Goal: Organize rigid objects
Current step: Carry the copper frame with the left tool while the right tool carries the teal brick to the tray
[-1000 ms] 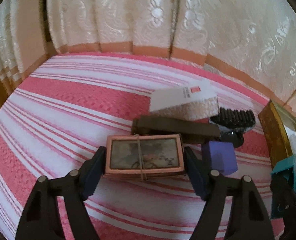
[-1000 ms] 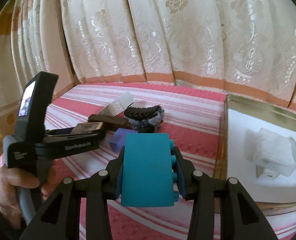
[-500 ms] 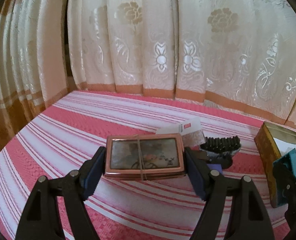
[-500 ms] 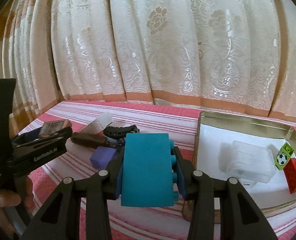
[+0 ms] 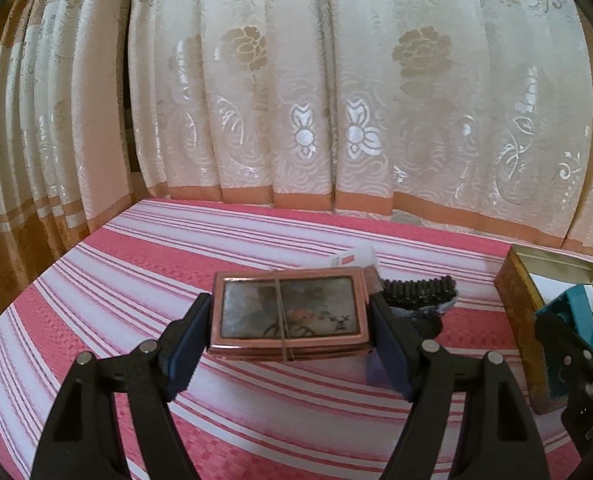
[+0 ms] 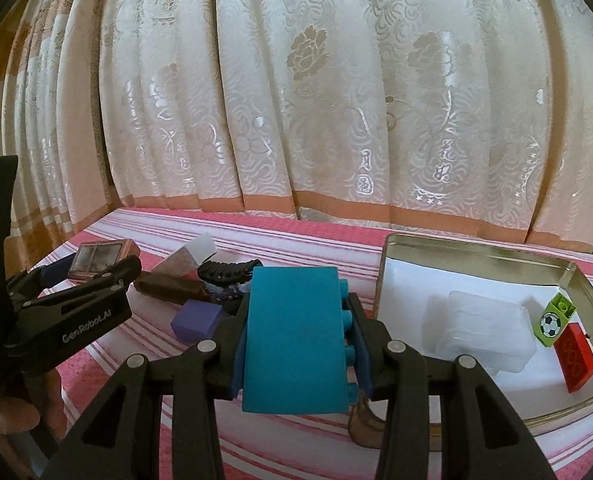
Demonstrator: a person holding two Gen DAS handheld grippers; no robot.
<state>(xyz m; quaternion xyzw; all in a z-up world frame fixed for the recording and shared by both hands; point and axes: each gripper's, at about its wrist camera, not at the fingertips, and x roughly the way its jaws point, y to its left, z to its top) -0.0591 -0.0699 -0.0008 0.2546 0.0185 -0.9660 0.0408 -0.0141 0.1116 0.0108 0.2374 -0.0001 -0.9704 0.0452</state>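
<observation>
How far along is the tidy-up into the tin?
Done: the tin already holds a clear plastic case, a green football brick and a red brick.
In hand: left gripper grips the copper-framed box; right gripper grips the teal brick.
Left on the cloth: purple block, brown bar, black comb, white card box.

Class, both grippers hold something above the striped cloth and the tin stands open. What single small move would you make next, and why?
Probably carry the right gripper, shut on the teal block, over the open tin and lower it onto bare floor beside the clear plastic case. The tin lies just to its right, while the left gripper, holding the copper-framed box, sits farther off.
</observation>
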